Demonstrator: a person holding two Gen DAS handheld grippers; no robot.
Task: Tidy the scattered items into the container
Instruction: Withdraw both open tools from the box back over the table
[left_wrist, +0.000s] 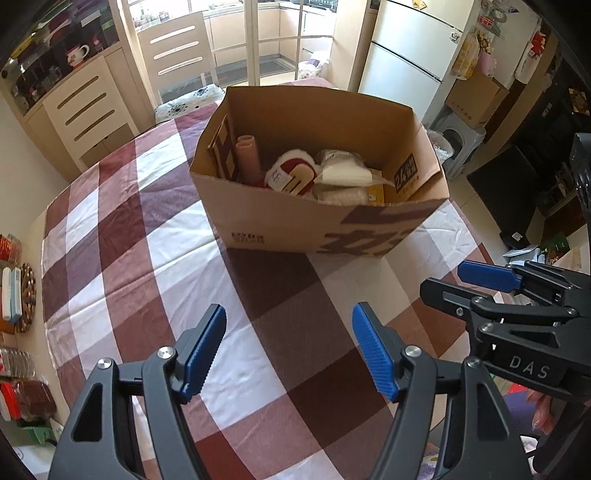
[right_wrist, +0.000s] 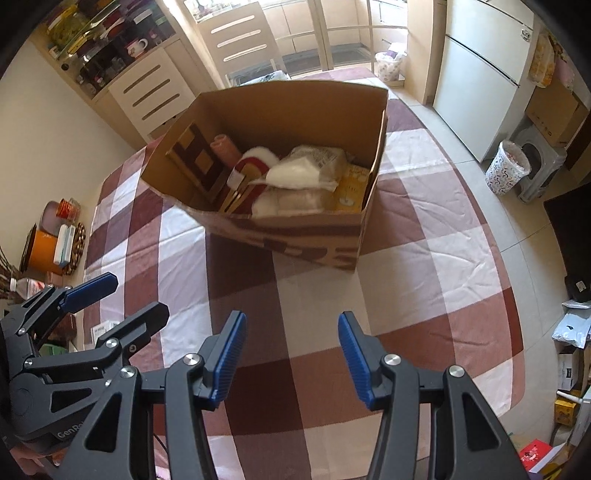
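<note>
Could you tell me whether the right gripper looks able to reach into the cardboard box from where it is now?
Probably yes: the right gripper is open and empty, bare checked tablecloth lies between it and the cardboard box, and the box top is open.

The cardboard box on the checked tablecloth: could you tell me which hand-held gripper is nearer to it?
Neither, clearly. The left hand-held gripper and right hand-held gripper both hover open, side by side, short of the cardboard box, at about the same distance from it.

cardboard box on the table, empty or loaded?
Loaded: the open-topped brown cardboard box holds a pink roll, white packets and more.
</note>
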